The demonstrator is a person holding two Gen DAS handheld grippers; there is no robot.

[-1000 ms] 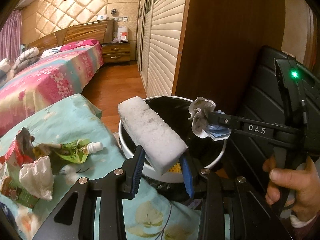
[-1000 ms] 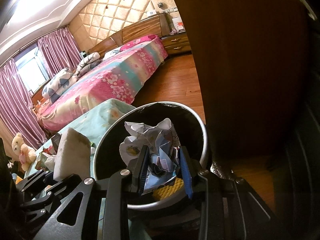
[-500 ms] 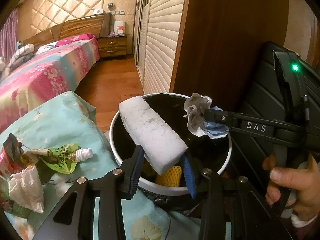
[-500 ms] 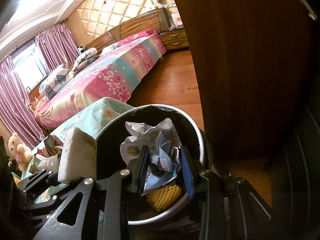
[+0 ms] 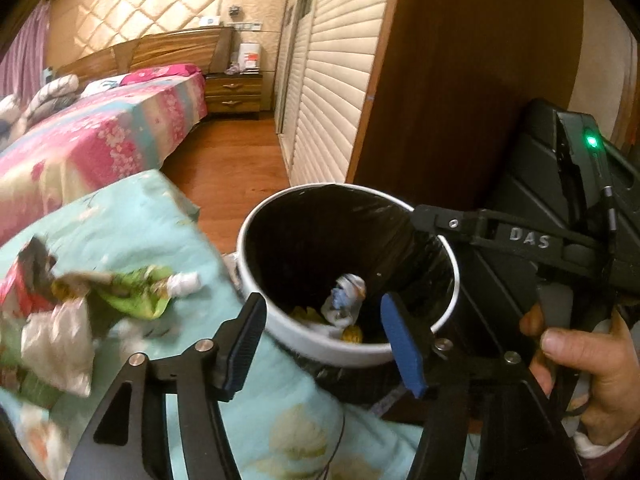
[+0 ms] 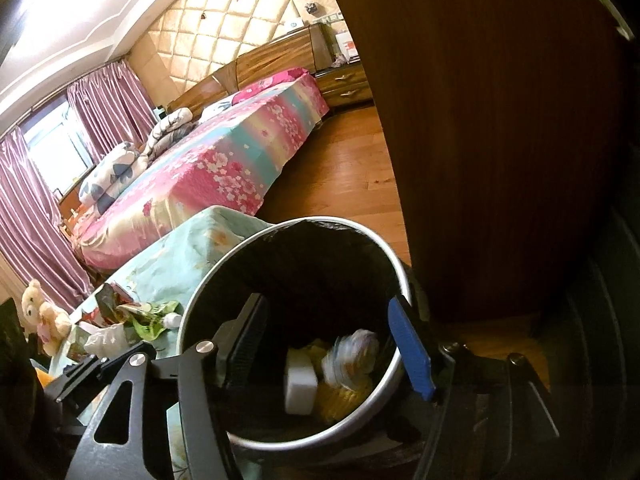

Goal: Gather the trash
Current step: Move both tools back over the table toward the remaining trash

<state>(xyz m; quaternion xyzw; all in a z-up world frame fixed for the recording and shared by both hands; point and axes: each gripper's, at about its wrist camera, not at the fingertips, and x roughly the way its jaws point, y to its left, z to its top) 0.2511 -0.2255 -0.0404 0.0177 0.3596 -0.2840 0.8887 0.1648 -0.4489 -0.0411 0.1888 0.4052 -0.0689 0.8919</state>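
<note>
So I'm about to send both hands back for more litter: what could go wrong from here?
1. The remaining wrappers lie in a loose heap on the soft blue cloth; one pinch could snag the fabric or lift only part of the heap.
2. The bin stands tight against the cloth, so a dragged piece might drop outside its rim.
3. The left gripper and right gripper, jaws opening with nothing between them, hang close together over the bin and could clash when withdrawing.

Both grippers are black frames with silver screws and blue finger pads (image 5: 402, 346). The right gripper (image 5: 424, 216) bears "DAS" lettering and a green light. A pale cuff (image 5: 592, 450) shows at the wrist.
</note>
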